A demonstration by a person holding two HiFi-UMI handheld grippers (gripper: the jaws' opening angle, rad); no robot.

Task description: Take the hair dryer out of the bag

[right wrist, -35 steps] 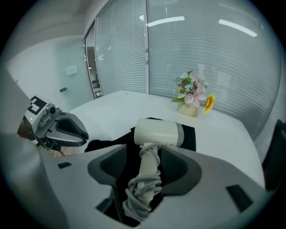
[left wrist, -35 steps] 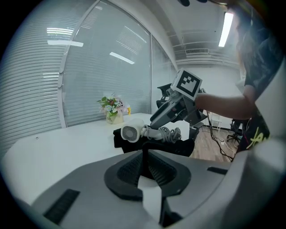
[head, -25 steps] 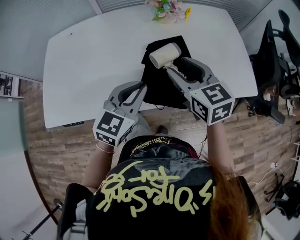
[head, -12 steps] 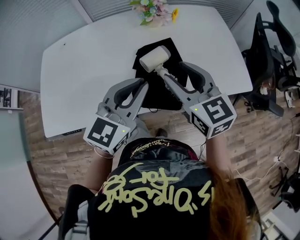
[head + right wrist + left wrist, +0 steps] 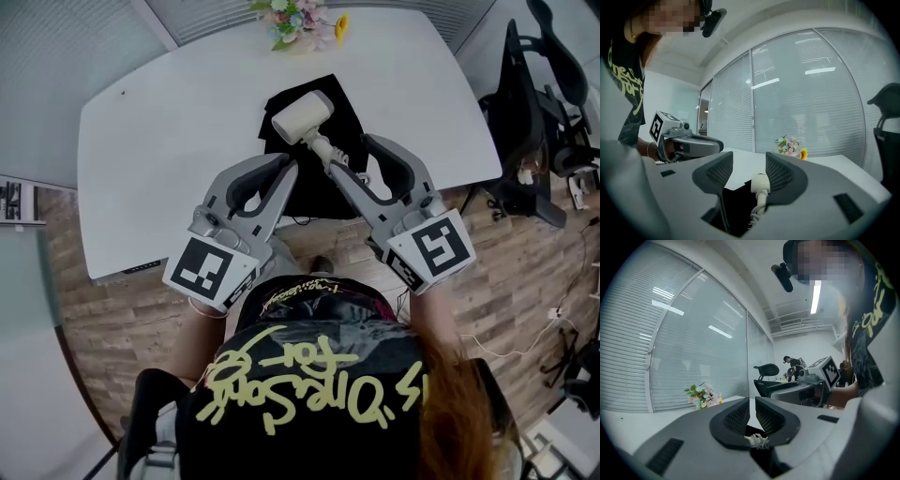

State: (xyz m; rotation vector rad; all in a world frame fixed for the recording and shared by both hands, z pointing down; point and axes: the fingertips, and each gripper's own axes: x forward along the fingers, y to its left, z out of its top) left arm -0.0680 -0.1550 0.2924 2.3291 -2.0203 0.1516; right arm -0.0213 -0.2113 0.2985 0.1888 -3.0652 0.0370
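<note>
Head view gives us the white surface (image 5: 169,141) with the black bag (image 5: 345,114) lying at the middle of its near edge, and some flowers (image 5: 298,17) at the far edge. The cream hair dryer (image 5: 302,117) is already above the bag, its head toward the far edge and its handle coming back to the right claw (image 5: 350,152).

In the right gripper view this claw has its jaws wide apart. The end of the handle (image 5: 760,183) stands between them, close against one jaw. The dryer looks raised off the bag, so we judge that the claw is gripping it. The white cord (image 5: 755,214) goes from the handle down into the dark opening of the bag, so a part of the cord is still inside. What else the bag contains we cannot see.

The left claw (image 5: 287,167) is at the near left edge of the bag. Its jaws are almost together, with black cloth and a piece of white twisted cord low in the narrow gap. We judge that it is pinching the bag, but the contact itself is not clear.

We think the step in hand is the pulling out. The next move calls for carrying the dryer further up and away until the whole cord leaves the bag, while the left claw holds the bag back.
</note>
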